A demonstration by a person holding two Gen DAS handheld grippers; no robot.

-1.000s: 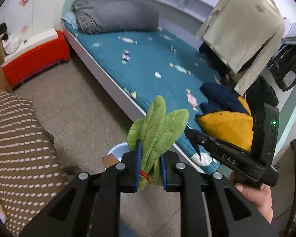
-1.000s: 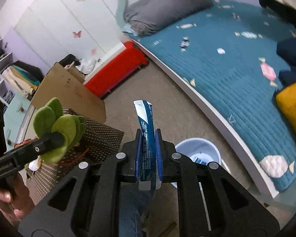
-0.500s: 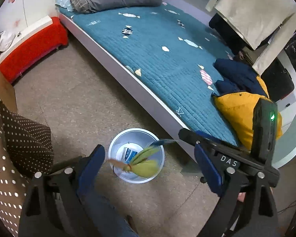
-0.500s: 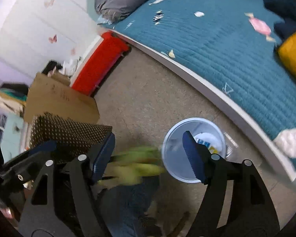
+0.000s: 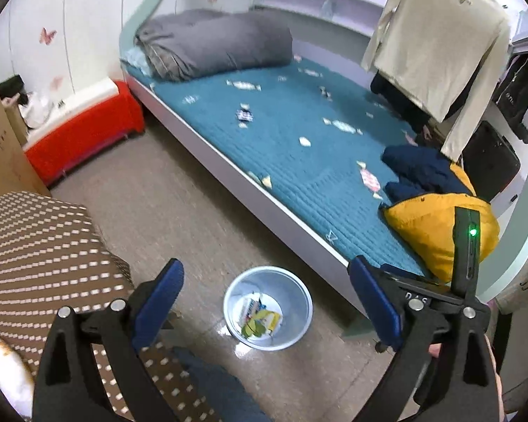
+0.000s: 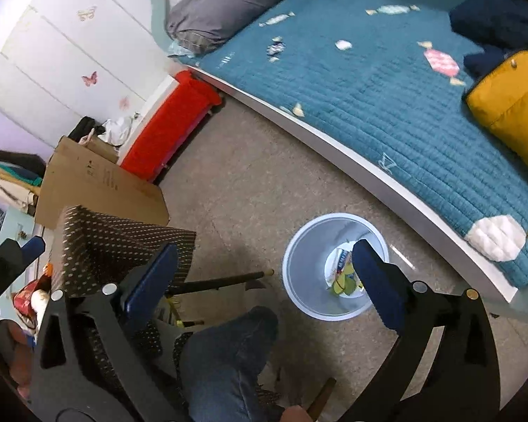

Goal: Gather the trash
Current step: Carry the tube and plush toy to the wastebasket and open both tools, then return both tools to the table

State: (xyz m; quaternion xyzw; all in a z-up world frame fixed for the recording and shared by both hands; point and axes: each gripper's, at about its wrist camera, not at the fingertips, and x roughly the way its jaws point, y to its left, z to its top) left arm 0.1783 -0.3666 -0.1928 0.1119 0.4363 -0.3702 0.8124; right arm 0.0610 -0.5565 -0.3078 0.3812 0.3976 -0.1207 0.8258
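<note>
1. I am spreading my left gripper (image 5: 265,302) and right gripper (image 6: 264,277); both are opening, empty.
2. Trash (image 5: 258,320) is lying inside the bin (image 5: 299,295) on the floor.
3. I am risking knocking the bin while reaching again, spilling it.

The left gripper (image 5: 265,288) hangs above the floor (image 5: 179,211) with its blue-padded jaws opening wide and nothing between them. Framed in the gap below stands a pale round bin (image 5: 268,311), just beside the long edge of the bed (image 5: 299,161). At its bottom lie a green-and-yellow piece of trash (image 5: 255,325) and a blue-and-white wrapper (image 5: 251,306). The right gripper (image 5: 422,281) shows at the right, a green light on its body, over the near corner of the bed where a yellow cushion (image 5: 436,232) lies against dark blue clothing (image 5: 422,172). A folded grey quilt (image 5: 214,47) sits at the far end. A dotted brown cloth (image 5: 42,246) fills the left side, and a red bench (image 5: 84,137) stands along the far wall.
</note>
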